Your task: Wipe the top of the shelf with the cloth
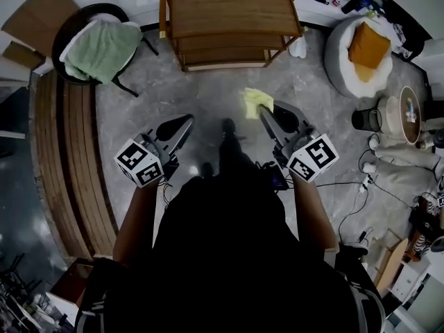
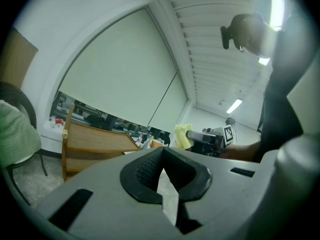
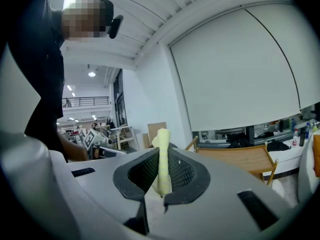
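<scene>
The cloth (image 3: 161,159) is pinched tight in my right gripper (image 1: 267,113) and sticks out past its tips. My left gripper (image 1: 186,122) is closed with nothing in it. I see the wooden shelf (image 1: 232,12) ahead of both, well apart from them.

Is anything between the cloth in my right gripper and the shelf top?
Nothing visible. Only open floor lies between the yellow cloth, clamped in the right gripper, and the wooden shelf, whose top looks bare.
</scene>
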Action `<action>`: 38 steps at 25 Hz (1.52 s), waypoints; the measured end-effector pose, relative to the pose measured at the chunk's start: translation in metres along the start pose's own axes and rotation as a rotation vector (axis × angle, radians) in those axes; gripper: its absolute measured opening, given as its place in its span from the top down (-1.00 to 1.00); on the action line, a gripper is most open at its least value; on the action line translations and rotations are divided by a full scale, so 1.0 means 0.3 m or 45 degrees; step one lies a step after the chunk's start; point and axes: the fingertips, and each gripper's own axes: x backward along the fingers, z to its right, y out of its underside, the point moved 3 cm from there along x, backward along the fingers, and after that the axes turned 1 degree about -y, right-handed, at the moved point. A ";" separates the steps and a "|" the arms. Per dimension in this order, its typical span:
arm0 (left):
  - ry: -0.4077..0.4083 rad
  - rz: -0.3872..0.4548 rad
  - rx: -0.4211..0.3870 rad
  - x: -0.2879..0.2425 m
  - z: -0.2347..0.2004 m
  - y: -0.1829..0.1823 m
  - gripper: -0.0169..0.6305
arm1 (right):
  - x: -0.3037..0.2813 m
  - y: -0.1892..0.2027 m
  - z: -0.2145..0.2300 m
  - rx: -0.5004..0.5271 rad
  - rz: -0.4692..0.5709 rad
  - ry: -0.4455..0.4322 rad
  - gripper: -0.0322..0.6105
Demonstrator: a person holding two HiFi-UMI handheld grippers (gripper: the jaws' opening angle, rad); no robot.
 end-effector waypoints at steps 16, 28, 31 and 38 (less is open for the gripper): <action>-0.267 0.036 -0.036 -0.433 -0.341 -0.351 0.91 | -0.377 -0.199 0.605 0.024 0.054 -0.248 0.76; -0.307 0.043 -0.074 -0.571 -0.644 -0.507 0.91 | -0.671 -0.280 0.840 -0.005 0.060 -0.249 0.76; -0.301 0.052 -0.080 -0.591 -0.759 -0.551 0.91 | -0.786 -0.285 0.876 -0.010 0.041 -0.226 0.76; -0.289 -0.014 -0.076 -0.630 -1.047 -0.666 0.91 | -1.110 -0.331 0.911 -0.013 -0.032 -0.198 0.76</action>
